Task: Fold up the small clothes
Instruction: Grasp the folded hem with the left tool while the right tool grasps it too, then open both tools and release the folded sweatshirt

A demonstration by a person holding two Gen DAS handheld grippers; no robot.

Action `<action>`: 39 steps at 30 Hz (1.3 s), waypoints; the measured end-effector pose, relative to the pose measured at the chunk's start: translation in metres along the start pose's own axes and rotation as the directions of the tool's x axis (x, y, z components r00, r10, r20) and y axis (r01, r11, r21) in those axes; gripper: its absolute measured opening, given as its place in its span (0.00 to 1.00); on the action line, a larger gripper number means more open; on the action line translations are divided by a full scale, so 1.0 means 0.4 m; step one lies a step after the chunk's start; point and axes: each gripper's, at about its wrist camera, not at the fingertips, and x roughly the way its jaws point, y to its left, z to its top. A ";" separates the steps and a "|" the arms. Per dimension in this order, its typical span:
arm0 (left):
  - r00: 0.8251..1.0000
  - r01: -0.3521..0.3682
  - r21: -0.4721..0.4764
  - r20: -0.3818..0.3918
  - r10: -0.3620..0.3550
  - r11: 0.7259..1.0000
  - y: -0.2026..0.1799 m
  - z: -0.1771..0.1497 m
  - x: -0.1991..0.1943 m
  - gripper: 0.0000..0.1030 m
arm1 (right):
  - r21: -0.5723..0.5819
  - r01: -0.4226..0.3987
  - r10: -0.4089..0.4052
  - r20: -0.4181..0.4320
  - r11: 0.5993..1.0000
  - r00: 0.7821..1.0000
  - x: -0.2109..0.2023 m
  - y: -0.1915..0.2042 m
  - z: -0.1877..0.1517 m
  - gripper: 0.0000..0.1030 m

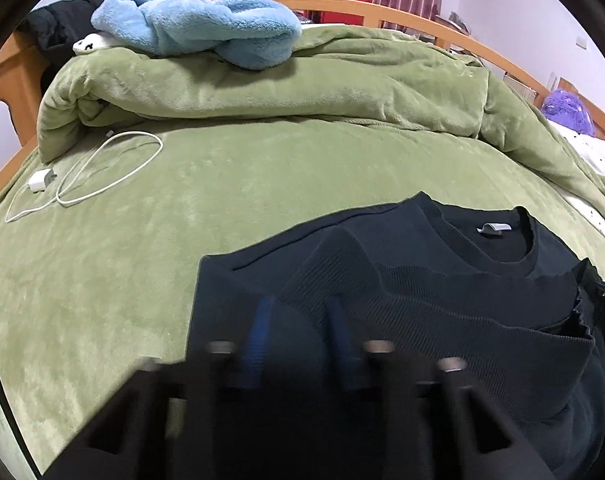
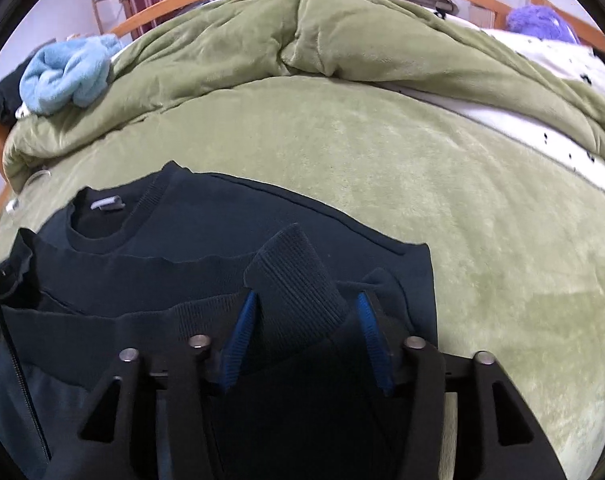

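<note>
A black sweater lies on the green blanket, neckline and white label facing away from me. Its hem is folded up over the body. In the blurred left wrist view, my left gripper sits over the sweater's left side, and a bulge of black fabric is pinched between its blue pads. In the right wrist view the sweater fills the lower left. A ribbed sleeve cuff stands up between the blue pads of my right gripper. Those jaws are spread, and the right pad is off the cuff.
The bed's green blanket stretches left and ahead. A bunched green duvet lies behind, with a light blue fleece on top. A white charger and cable lie at the left. Wooden bed rail, white spotted sheet.
</note>
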 end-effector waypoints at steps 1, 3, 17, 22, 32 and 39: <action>1.000 -0.004 -0.007 0.015 0.004 1.000 0.005 0.001 -0.005 0.12 | -0.015 -0.001 0.001 0.011 1.000 1.000 -0.003 0.002 0.002 0.25; 0.998 0.008 -0.047 0.068 -0.005 0.999 0.032 0.005 -0.026 0.11 | -0.035 -0.025 0.027 0.069 0.999 0.997 -0.033 0.001 0.012 0.17; 0.998 0.006 -0.085 0.058 -0.002 0.996 0.065 0.002 -0.003 0.12 | 0.097 -0.014 0.005 0.088 0.995 0.996 0.045 -0.063 0.031 0.17; 0.999 -0.023 -0.073 0.047 0.027 0.997 0.057 0.000 -0.005 0.19 | 0.094 -0.008 0.001 0.082 0.996 0.997 0.010 -0.061 0.033 0.29; 0.997 -0.041 -0.095 0.060 0.047 0.995 0.080 -0.038 -0.100 0.65 | 0.053 -0.015 0.011 0.083 0.998 0.997 -0.141 0.036 -0.053 0.41; 0.996 -0.063 -0.088 0.058 0.069 0.994 0.106 -0.095 -0.187 0.67 | -0.019 -0.110 0.111 0.048 0.994 0.993 -0.176 0.228 -0.145 0.41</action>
